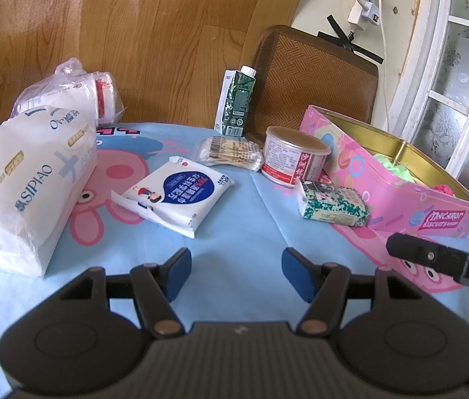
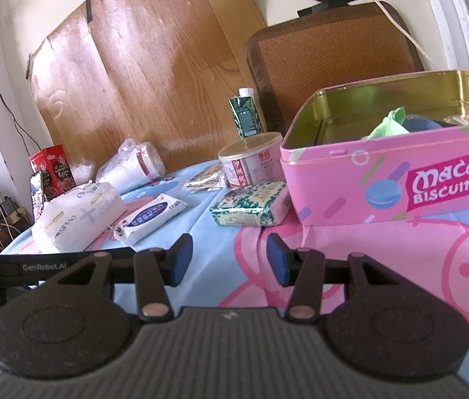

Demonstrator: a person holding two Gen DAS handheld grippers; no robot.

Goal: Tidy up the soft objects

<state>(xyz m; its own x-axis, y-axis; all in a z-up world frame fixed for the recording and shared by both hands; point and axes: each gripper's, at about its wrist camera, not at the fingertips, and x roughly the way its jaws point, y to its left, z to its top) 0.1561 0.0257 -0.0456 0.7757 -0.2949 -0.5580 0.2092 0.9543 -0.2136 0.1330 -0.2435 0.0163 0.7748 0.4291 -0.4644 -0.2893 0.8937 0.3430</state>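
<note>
Tissue pack [image 1: 174,196]: lay flat on the cloth [image 1: 241,232], ahead of the left gripper [image 1: 236,274], jaws spread, empty. Green packet [image 2: 251,203]: ahead of the right gripper [image 2: 229,259], jaws likewise spread, empty. Pink tin [image 2: 394,179]: beyond, right.

pink tin [image 2: 390,186]: printed outside, shiny gold metal inside. tissue packs [image 1: 25,179] [image 1: 176,196]: glossy crinkled plastic film. tablecloth [image 1: 241,232]: matt printed cloth, creased. gripper pads [image 1: 179,271]: matt blue, black plastic arms. wall panel [image 2: 154,66]: glossy wood-look sheet, bubbled. chair back [image 1: 314,76]: woven, rough
</note>
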